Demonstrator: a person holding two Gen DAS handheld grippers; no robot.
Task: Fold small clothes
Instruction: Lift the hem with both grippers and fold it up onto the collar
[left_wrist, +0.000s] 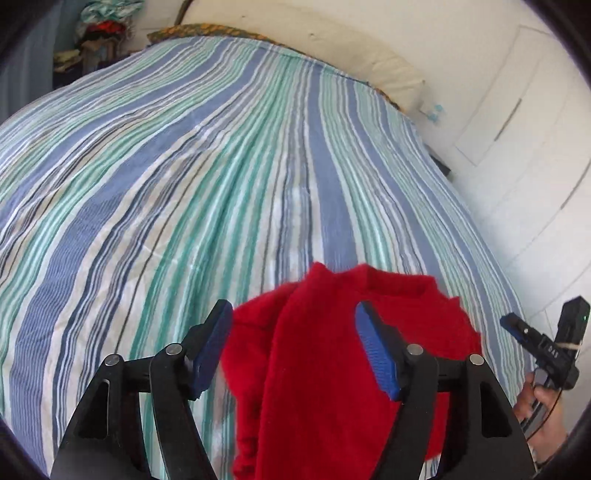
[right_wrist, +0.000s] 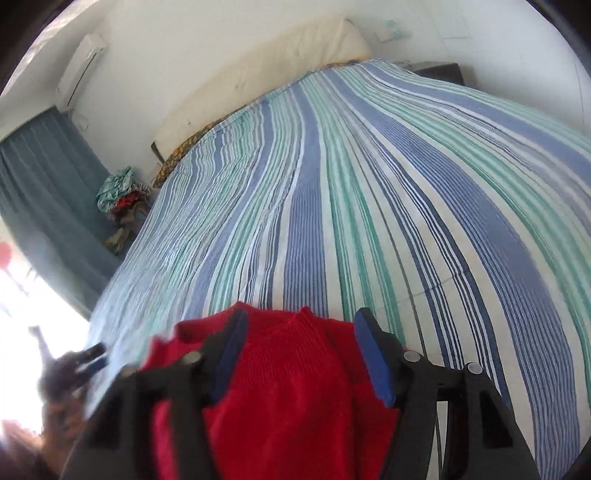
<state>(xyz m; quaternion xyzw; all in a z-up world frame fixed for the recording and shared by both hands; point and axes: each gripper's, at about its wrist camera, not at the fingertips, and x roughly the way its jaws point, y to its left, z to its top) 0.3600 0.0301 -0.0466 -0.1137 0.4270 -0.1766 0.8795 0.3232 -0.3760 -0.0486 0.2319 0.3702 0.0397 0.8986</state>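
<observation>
Striped bed (left_wrist: 184, 166) lies open ahead; only the red sweater (left_wrist: 314, 350) bunches at its near edge.

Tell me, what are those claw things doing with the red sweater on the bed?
A person is folding a small red sweater on the striped bedspread, a gripper in each hand. Both the left gripper and right gripper are open above the sweater, gripping nothing. It lies bunched, not neatly folded yet.

Bright daylight, window glare blown out lower left right-wrist view, fisheye edges, slight blur
</observation>
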